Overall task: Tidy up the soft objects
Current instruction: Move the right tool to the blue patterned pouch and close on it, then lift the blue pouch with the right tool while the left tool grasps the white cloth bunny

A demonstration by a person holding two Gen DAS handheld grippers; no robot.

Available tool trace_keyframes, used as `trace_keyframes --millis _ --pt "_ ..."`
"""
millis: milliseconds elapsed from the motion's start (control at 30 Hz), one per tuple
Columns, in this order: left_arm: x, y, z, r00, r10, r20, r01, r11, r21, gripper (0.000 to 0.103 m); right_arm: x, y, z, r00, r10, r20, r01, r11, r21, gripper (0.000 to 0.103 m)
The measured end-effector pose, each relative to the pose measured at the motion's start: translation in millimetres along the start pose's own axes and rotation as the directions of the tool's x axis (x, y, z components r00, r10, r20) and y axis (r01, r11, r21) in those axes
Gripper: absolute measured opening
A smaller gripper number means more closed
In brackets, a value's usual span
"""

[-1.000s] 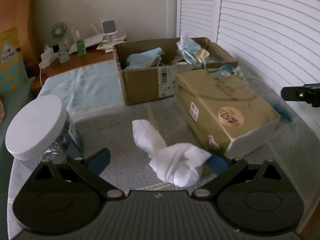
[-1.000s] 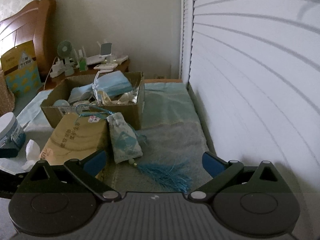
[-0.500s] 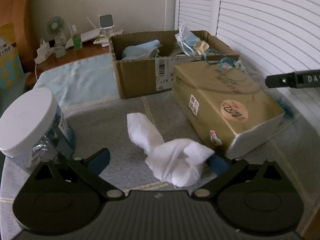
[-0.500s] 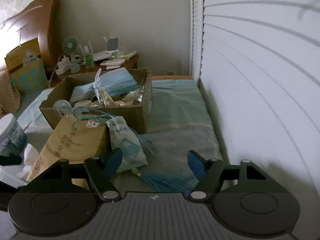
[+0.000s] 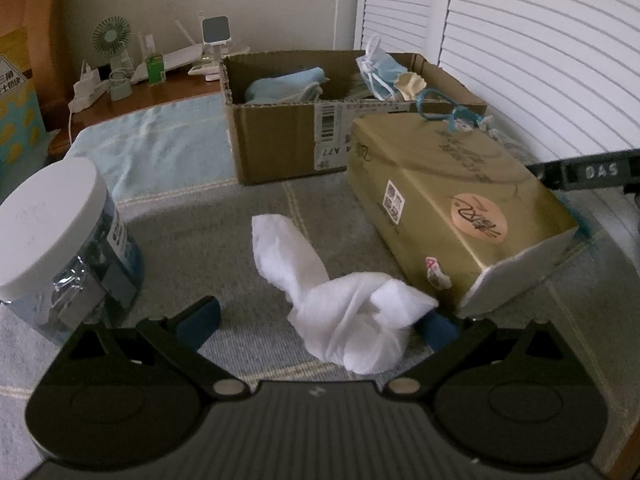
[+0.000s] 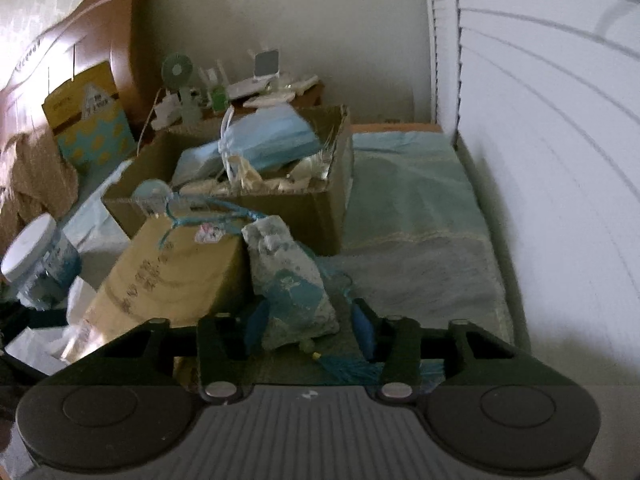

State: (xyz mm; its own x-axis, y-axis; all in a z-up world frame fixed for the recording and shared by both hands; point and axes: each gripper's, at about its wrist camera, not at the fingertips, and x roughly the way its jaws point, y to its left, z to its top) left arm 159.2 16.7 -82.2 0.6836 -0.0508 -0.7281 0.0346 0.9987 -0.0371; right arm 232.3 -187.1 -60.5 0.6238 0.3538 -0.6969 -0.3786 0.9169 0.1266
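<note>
A crumpled white cloth [image 5: 352, 316] lies on the grey bedcover between the wide jaws of my open left gripper [image 5: 320, 322]; its right end covers part of the right pad. In the right wrist view a blue-and-white fabric pouch [image 6: 288, 280] with a teal tassel [image 6: 348, 368] leans on a gold box [image 6: 168, 272]. My right gripper [image 6: 310, 324] straddles the pouch's lower end and its jaws are closing. The left pad is at the fabric, while a gap shows at the right pad.
An open cardboard box [image 5: 280, 148] behind holds blue face masks [image 6: 272, 140] and other soft items. A white-lidded jar [image 5: 48, 216] stands at the left. White slatted shutters [image 5: 540, 60] close off the right side. A cluttered bedside table [image 5: 132, 88] lies beyond.
My right gripper has moved forward and down onto the pouch, and its jaws have narrowed from wide open to either side of it. The left gripper has hardly moved.
</note>
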Motion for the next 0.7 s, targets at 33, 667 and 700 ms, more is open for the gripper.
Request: trace_keyframes --millis 33,667,700 --pt "0.1 0.1 0.0 1.0 0.0 0.0 0.0 1.0 0.0 0.102 2.1 0.6 -0.7 1.0 -0.003 -0.005 0.003 1.0 -0.005 0.043" --pt "-1.0 0.1 -0.5 1.0 -0.001 0.004 0.001 1.0 0.001 0.102 -1.1 1.6 5.0 0.998 -0.06 0.015 0.061 0.998 -0.014 0.034" --pt "-0.9 0.3 -0.6 1.0 -0.002 0.004 0.002 1.0 0.0 0.102 1.3 1.0 5.6 0.999 -0.051 0.014 0.051 0.999 -0.014 0.035"
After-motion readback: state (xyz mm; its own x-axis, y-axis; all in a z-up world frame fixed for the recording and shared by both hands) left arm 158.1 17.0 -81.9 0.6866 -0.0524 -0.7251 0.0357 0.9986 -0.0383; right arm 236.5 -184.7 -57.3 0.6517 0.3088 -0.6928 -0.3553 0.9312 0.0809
